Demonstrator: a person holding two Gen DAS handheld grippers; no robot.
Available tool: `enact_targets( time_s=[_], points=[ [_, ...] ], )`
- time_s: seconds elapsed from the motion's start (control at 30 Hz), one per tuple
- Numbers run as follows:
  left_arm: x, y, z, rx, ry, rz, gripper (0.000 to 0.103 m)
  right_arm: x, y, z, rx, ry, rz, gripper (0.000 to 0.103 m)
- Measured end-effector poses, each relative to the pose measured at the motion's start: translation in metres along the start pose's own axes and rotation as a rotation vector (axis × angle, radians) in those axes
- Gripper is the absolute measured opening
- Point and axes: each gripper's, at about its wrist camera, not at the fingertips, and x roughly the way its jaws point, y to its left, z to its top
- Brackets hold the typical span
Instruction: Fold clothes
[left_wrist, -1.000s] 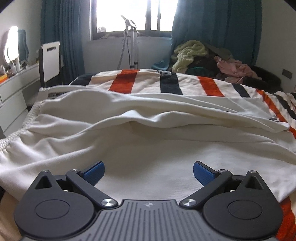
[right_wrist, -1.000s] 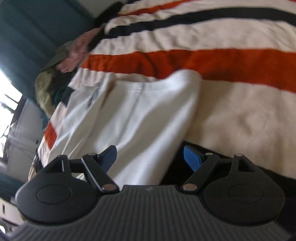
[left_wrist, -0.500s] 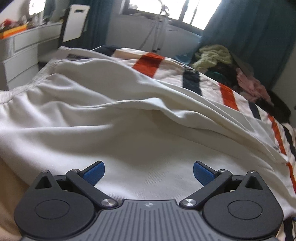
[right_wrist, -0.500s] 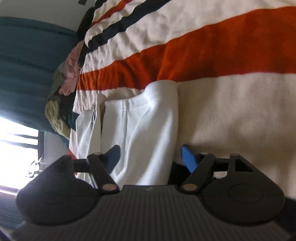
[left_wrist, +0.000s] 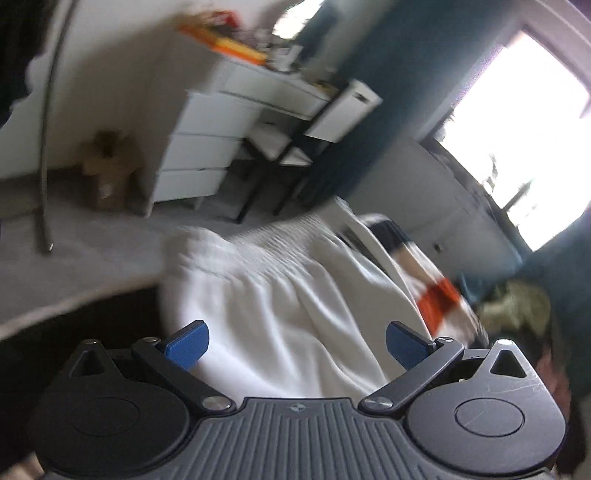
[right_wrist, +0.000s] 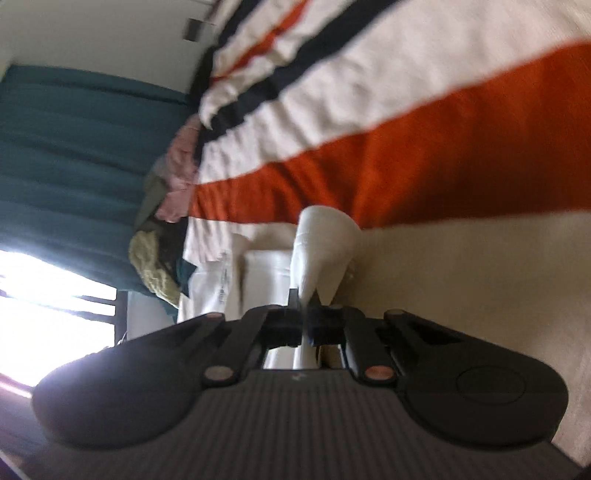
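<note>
Now: right tongs pinching trouser leg end

Right tongs (right_wrist: 304, 314) are gripping the white trousers (right_wrist: 325, 243) at the leg end on the striped bed cover (right_wrist: 443, 155). Left tongs (left_wrist: 295, 343) are hanging wide, empty, nearer the elastic waistband (left_wrist: 273, 254); long axis is running waistband-to-hem between them.

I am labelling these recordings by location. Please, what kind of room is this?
Most likely a bedroom in a home. A striped blanket covers what seems a bed, a white chest of drawers stands by the wall, and loose clothes are piled near the curtained window.
</note>
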Motion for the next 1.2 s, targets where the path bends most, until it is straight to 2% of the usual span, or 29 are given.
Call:
enact_targets(
  time_s=[0.1, 0.17, 0.23, 0.3, 0.4, 0.47, 0.5, 0.53, 0.6, 0.73, 0.8, 0.87, 0.9, 0.93, 0.97, 1.07, 1.1, 1.13, 1.2],
  points=[
    [0.014, 0.032, 0.016, -0.078, 0.04, 0.043, 0.103, -0.002, -0.001, 0.0, 0.055, -0.026, 0.056, 0.006],
    [0.027, 0.049, 0.017, -0.133, 0.114, 0.038, 0.103, -0.001, -0.005, 0.0, 0.097, -0.018, 0.058, 0.006],
    [0.039, 0.064, 0.015, -0.235, 0.197, 0.005, 0.103, 0.002, -0.01, -0.001, 0.132, 0.007, 0.036, 0.008],
    [0.041, 0.068, 0.014, -0.288, 0.207, -0.008, 0.103, 0.002, -0.017, -0.002, 0.159, 0.028, 0.015, 0.008],
    [0.039, 0.063, 0.014, -0.259, 0.204, -0.041, 0.103, 0.003, -0.026, -0.004, 0.206, 0.048, -0.009, 0.009],
    [0.04, 0.063, 0.014, -0.266, 0.206, -0.091, 0.101, 0.004, -0.032, -0.006, 0.244, 0.06, -0.019, 0.011],
    [0.041, 0.064, 0.013, -0.28, 0.211, -0.119, 0.098, 0.005, -0.033, -0.008, 0.254, 0.07, -0.026, 0.018],
    [0.041, 0.067, 0.011, -0.304, 0.22, -0.138, 0.097, 0.007, -0.035, -0.01, 0.262, 0.081, -0.034, 0.034],
    [0.04, 0.072, 0.008, -0.349, 0.239, -0.171, 0.091, 0.009, -0.035, -0.014, 0.266, 0.101, -0.053, 0.05],
    [0.045, 0.074, 0.005, -0.363, 0.257, -0.15, 0.076, 0.01, -0.026, -0.019, 0.197, 0.099, -0.068, 0.053],
    [0.049, 0.073, 0.005, -0.361, 0.257, -0.13, 0.07, 0.01, -0.024, -0.018, 0.169, 0.071, -0.085, 0.052],
    [0.056, 0.076, 0.005, -0.374, 0.255, -0.113, 0.068, 0.01, -0.023, -0.016, 0.149, 0.042, -0.092, 0.042],
    [0.059, 0.077, 0.005, -0.381, 0.252, -0.106, 0.068, 0.01, -0.021, -0.014, 0.135, 0.025, -0.092, 0.014],
    [0.063, 0.076, 0.006, -0.383, 0.243, -0.096, 0.064, 0.008, -0.017, -0.013, 0.106, -0.002, -0.079, 0.006],
    [0.065, 0.075, 0.007, -0.373, 0.234, -0.077, 0.06, 0.005, -0.013, -0.011, 0.077, -0.029, -0.066, 0.006],
    [0.067, 0.07, 0.006, -0.328, 0.205, -0.04, 0.036, -0.004, 0.003, -0.013, 0.0, -0.093, 0.004, 0.005],
    [0.066, 0.071, 0.006, -0.326, 0.195, -0.039, 0.019, -0.008, 0.008, -0.016, -0.021, -0.11, 0.025, 0.005],
    [0.065, 0.073, 0.006, -0.332, 0.19, -0.047, 0.013, -0.012, 0.013, -0.018, -0.042, -0.127, 0.042, 0.005],
    [0.062, 0.077, 0.007, -0.345, 0.178, -0.063, 0.012, -0.02, 0.022, -0.022, -0.084, -0.157, 0.072, 0.005]
  ],
)
